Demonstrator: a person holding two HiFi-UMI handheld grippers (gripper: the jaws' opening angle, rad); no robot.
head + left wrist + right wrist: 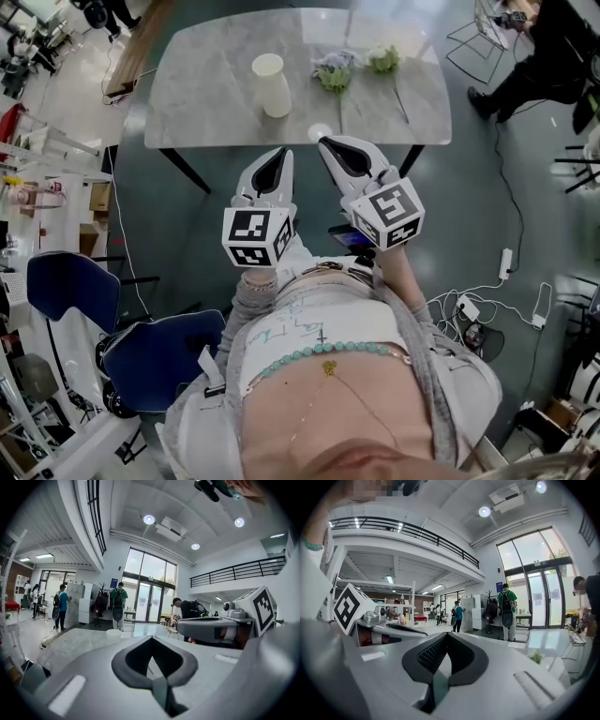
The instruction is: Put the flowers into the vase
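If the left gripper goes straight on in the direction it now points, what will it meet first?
Probably the table, at its near edge or top. The left gripper points between the vase and the flowers; its height is unclear.

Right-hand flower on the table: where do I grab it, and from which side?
Likely the thin stem, not the green head. It lies flat, stem trailing toward the near table edge, so bring the right gripper down from above, fingers across the stem's middle.
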